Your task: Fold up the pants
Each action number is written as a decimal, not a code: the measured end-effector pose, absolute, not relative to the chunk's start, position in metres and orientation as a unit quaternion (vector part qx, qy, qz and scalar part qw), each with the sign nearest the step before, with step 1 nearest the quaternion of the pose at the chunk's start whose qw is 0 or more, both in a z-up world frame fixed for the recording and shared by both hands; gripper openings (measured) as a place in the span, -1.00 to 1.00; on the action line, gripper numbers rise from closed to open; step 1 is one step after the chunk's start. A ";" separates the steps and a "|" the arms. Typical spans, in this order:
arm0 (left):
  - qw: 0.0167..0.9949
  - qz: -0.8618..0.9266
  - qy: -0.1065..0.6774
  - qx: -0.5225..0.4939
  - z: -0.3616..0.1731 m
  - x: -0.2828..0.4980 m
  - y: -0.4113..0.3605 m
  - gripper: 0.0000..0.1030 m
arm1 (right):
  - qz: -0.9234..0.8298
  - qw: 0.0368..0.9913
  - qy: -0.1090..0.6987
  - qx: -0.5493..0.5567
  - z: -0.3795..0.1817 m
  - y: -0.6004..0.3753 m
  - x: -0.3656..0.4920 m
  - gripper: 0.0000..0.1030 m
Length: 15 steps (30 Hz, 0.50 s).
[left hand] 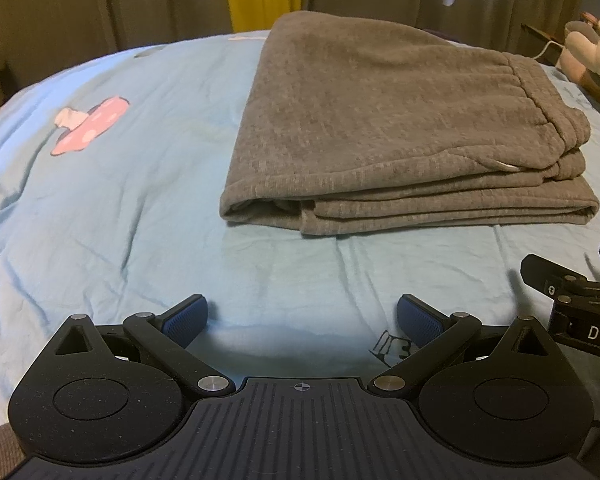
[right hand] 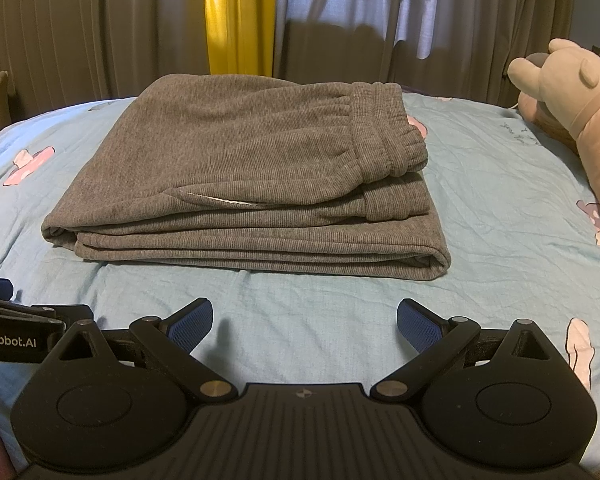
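The grey pants (left hand: 380, 128) lie folded in a flat stack on the light blue bed sheet (left hand: 140, 200), waistband on top at the right. In the right wrist view the pants (right hand: 240, 176) sit straight ahead. My left gripper (left hand: 302, 314) is open and empty, held over the sheet a short way in front of the stack's near edge. My right gripper (right hand: 304, 318) is open and empty too, also short of the stack. The right gripper's body shows at the right edge of the left wrist view (left hand: 580, 304). The left gripper's body (right hand: 16, 332) shows at the left edge of the right wrist view.
A plush toy (right hand: 580, 104) lies on the bed at the far right. Curtains (right hand: 240, 16) hang behind the bed, one strip yellow. The sheet has pink mushroom prints (left hand: 88, 124) to the left of the pants.
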<state>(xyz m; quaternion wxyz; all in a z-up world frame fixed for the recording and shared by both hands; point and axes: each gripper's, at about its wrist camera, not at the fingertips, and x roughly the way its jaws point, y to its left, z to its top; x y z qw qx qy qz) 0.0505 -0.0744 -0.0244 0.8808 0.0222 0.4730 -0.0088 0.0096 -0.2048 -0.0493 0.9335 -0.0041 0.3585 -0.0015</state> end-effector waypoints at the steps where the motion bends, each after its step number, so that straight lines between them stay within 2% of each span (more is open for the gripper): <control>1: 0.881 -0.009 0.473 0.024 -0.025 0.050 -0.075 1.00 | -0.001 0.933 0.359 -0.004 -0.049 -0.205 0.010 0.92; 15: 0.885 -0.010 0.464 0.028 -0.024 0.050 -0.076 1.00 | -0.002 0.933 0.360 -0.003 -0.051 -0.204 0.010 0.92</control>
